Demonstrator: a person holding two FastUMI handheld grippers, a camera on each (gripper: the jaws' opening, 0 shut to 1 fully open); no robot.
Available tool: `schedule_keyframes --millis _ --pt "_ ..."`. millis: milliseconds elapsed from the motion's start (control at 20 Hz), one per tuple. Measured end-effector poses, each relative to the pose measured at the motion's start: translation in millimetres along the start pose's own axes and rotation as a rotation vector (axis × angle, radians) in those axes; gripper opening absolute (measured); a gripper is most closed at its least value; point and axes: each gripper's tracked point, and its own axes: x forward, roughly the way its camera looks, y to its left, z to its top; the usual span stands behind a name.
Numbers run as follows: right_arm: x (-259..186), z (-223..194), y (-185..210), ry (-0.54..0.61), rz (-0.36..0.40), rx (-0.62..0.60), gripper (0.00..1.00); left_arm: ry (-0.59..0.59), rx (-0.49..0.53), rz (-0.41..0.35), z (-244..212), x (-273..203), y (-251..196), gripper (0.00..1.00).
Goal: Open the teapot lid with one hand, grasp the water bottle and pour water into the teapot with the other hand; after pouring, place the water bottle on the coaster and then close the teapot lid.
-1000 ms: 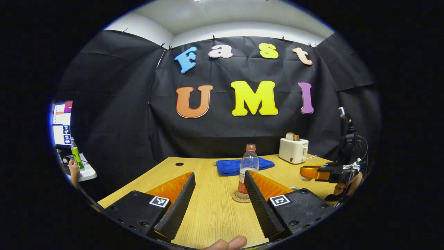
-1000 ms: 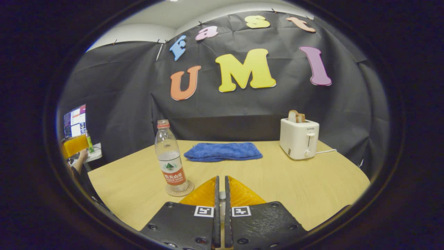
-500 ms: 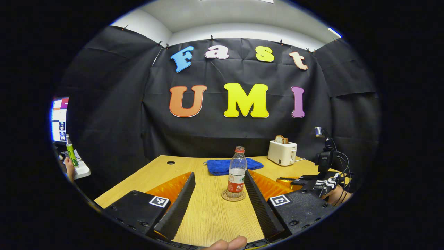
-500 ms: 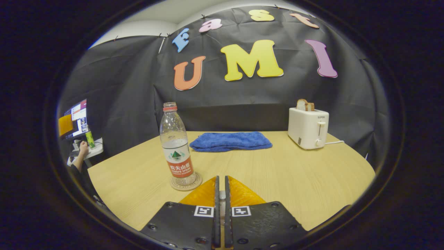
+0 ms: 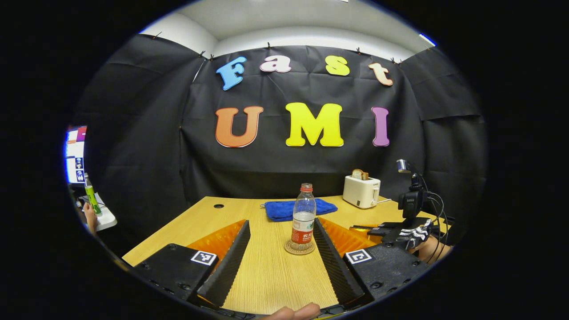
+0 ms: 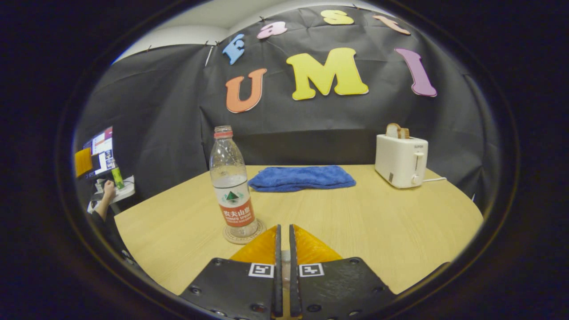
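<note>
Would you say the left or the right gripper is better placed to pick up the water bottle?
Left. The left gripper is open with the water bottle straight ahead between its fingers; the right gripper is shut, bottle off-line.

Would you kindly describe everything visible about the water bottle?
The water bottle is clear plastic with a red neck ring and a white-and-red label around its lower body. It looks partly filled, though the level is hard to judge. It stands upright on a round coaster on the wooden table, in front of the blue towel. Neither hand-held gripper touches it.
</note>
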Motion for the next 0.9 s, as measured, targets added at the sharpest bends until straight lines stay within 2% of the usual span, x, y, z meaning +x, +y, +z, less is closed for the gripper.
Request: schedule_keyframes --millis 100,150,200,350,400,450,550,600,650,750,900 --pt "-1.2 2.6 0.9 -0.008 -0.001 -0.003 0.02 0.003 -0.004 0.000 0.3 -0.3 1.0 0.89" --pt "-2.4 3.4 0.7 -0.008 -0.004 -0.007 0.07 0.006 -0.005 0.002 -1.0 0.0 2.3 0.89" --pt "-4.4 4.5 1.4 -0.011 -0.005 -0.010 0.02 0.006 -0.006 0.005 -0.2 0.5 3.3 0.89" --pt "-19.1 11.5 6.0 -0.029 -0.003 -0.037 0.16 0.011 -0.013 0.005 -0.6 -0.4 3.0 0.89" --pt "-25.0 14.8 8.4 -0.039 -0.001 -0.053 0.28 0.008 -0.014 0.008 0.9 -1.1 3.6 0.89" --pt "-31.5 17.3 10.1 -0.049 0.001 -0.062 0.34 0.008 -0.016 0.010 0.6 -0.8 2.7 0.90" --pt "-44.1 21.3 16.7 -0.060 0.022 -0.066 0.52 0.010 -0.016 0.008 1.1 -1.1 -0.1 0.90" --pt "-51.5 24.8 18.7 -0.067 0.027 -0.064 0.64 0.008 -0.012 0.004 1.8 -2.2 -1.6 0.90" --pt "-59.4 28.9 19.9 -0.075 0.029 -0.064 0.64 0.006 -0.007 0.001 3.0 -2.0 -3.1 0.90" --pt "-76.0 39.5 20.3 -0.106 0.026 -0.063 0.73 0.003 0.009 0.006 4.4 -3.0 -3.9 0.90" --pt "-101.6 58.3 23.7 -0.155 0.050 -0.057 0.98 -0.003 0.034 0.041 6.2 -4.9 -0.3 0.90"
